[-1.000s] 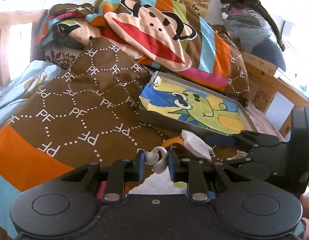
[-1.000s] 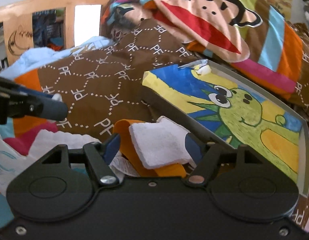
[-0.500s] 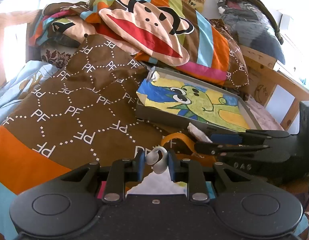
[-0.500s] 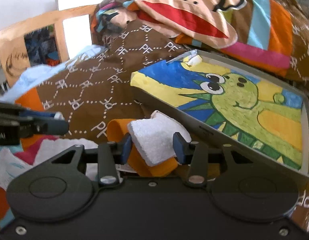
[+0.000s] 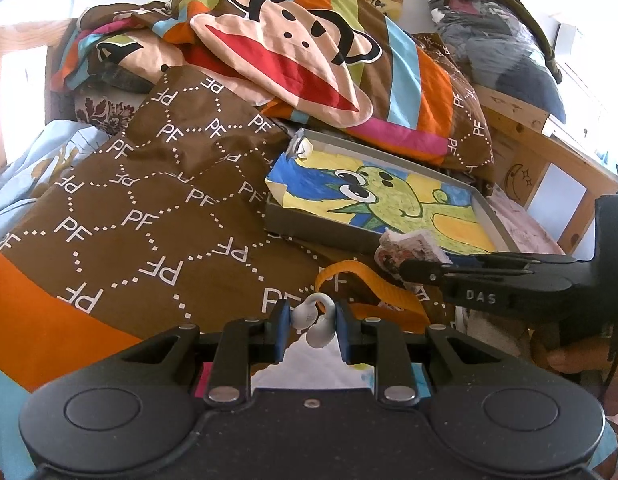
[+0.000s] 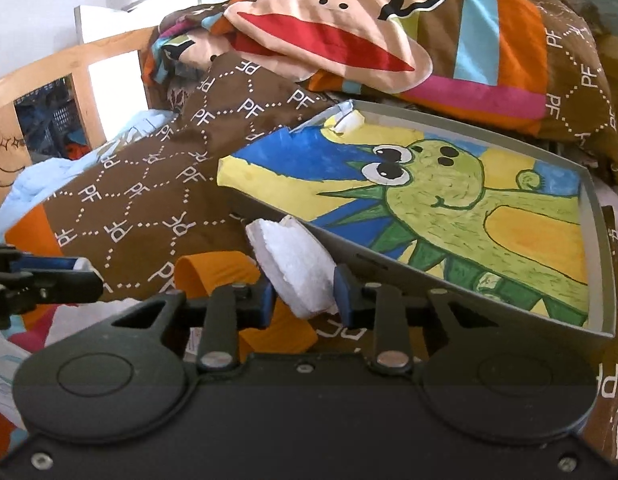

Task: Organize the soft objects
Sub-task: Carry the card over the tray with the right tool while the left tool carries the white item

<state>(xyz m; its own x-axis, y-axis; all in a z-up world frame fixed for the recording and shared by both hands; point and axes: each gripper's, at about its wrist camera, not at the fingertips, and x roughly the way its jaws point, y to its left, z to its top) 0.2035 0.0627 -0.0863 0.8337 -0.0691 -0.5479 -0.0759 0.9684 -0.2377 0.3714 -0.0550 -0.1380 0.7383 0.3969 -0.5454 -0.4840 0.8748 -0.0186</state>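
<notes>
My right gripper (image 6: 303,294) is shut on a folded white cloth (image 6: 297,264) and holds it just above the brown bedding, near the front left wall of the grey tray (image 6: 593,208). From the left wrist view the cloth (image 5: 409,246) sticks out of the right gripper's fingers (image 5: 449,270) by the tray's near rim (image 5: 321,228). My left gripper (image 5: 311,320) is shut on a small white curved object (image 5: 313,322). An orange strap (image 5: 373,286) lies on the bedding between both grippers.
The tray holds a green dinosaur drawing (image 6: 449,200). A monkey-print duvet (image 5: 293,52) is heaped behind it, and a brown PF-print blanket (image 5: 157,200) covers the bed. A wooden bed frame (image 5: 549,152) stands at the right. White and pink fabric (image 6: 13,344) lies at the lower left.
My right gripper has closed on the white cloth and lifted it off the orange strap, toward the tray. My left gripper has kept its hold and barely moved.
</notes>
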